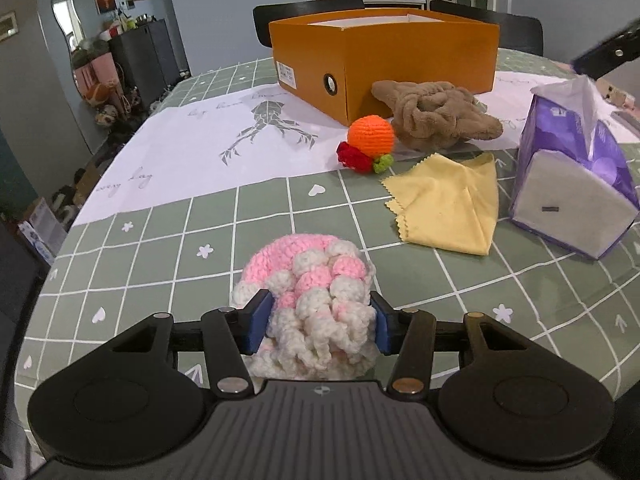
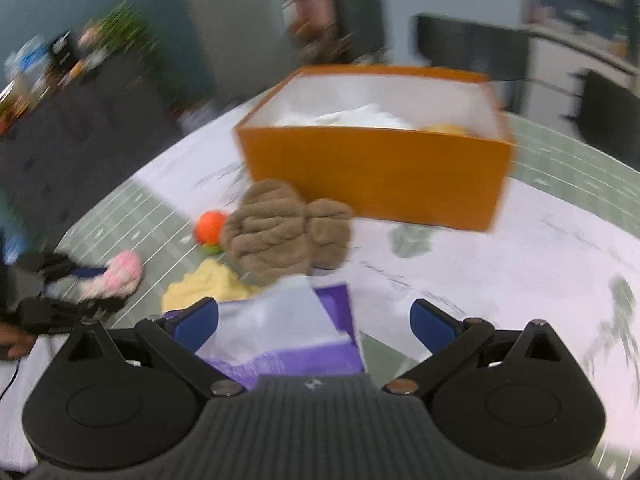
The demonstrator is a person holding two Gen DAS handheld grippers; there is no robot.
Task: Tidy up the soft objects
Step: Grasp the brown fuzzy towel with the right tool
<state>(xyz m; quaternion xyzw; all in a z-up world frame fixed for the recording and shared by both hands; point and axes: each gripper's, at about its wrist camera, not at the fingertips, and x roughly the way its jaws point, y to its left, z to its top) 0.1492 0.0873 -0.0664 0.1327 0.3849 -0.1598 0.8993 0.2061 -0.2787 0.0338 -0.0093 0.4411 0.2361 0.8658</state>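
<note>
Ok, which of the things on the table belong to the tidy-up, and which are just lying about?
Job:
pink and white crochet toy, gripped by the left claw
orange crochet ball
brown plush
yellow cloth
orange box, likely the bin

Lying about:
purple tissue pack
white printed sheet

A table [image 1: 168, 240] in a green checked cloth carries a white printed sheet [image 1: 192, 148] (under the orange box [image 1: 384, 52]), a brown plush [image 1: 436, 116], orange crocheted ball [image 1: 370, 134], yellow cloth [image 1: 448, 204] and purple tissue pack [image 1: 576, 184].
</note>
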